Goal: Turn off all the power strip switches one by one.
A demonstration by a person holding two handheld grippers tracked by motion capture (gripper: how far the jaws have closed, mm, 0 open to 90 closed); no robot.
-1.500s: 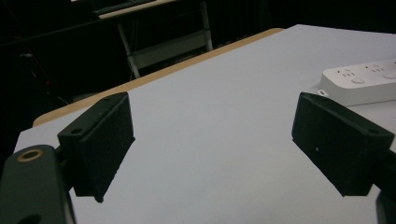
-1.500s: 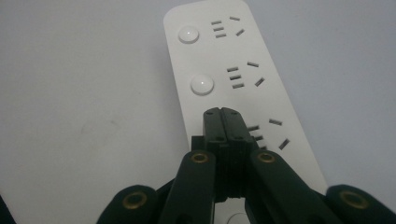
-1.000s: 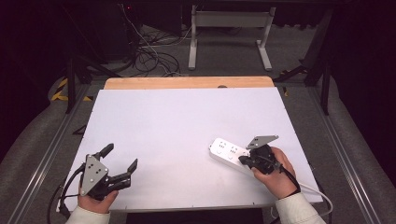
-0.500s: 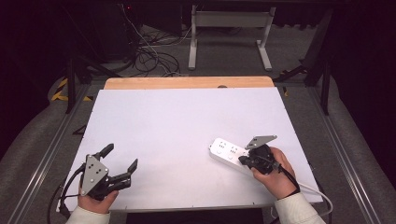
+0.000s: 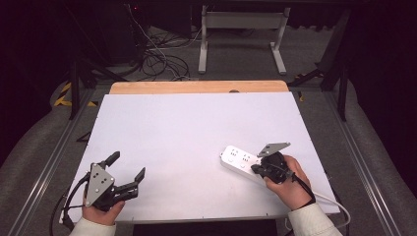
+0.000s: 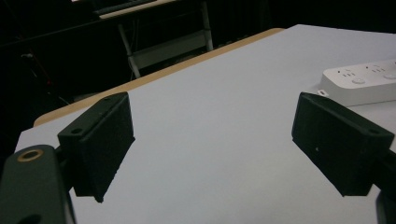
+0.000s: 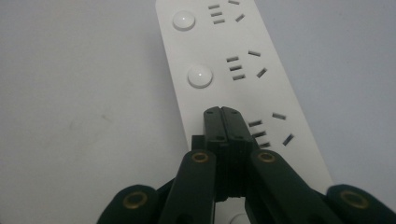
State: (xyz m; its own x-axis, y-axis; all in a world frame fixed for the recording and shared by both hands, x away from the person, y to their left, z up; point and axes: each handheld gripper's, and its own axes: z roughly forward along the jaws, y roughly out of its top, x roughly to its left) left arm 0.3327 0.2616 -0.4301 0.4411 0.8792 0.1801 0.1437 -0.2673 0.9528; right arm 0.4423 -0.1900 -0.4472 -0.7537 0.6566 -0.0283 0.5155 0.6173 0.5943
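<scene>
A white power strip lies on the white table top at the near right, with round buttons beside its sockets. My right gripper is shut, jaws pressed together with nothing between them. Its tips sit over the strip in line with the row of buttons, next to the third socket. Whether they press on it I cannot tell. At the near left my left gripper stands open and empty just above the table. The left gripper view has the same gripper with the strip far off to its right.
The strip's white cable runs off the near right corner of the table. A wooden strip borders the far edge. Beyond it are a dark floor with loose cables and a metal frame.
</scene>
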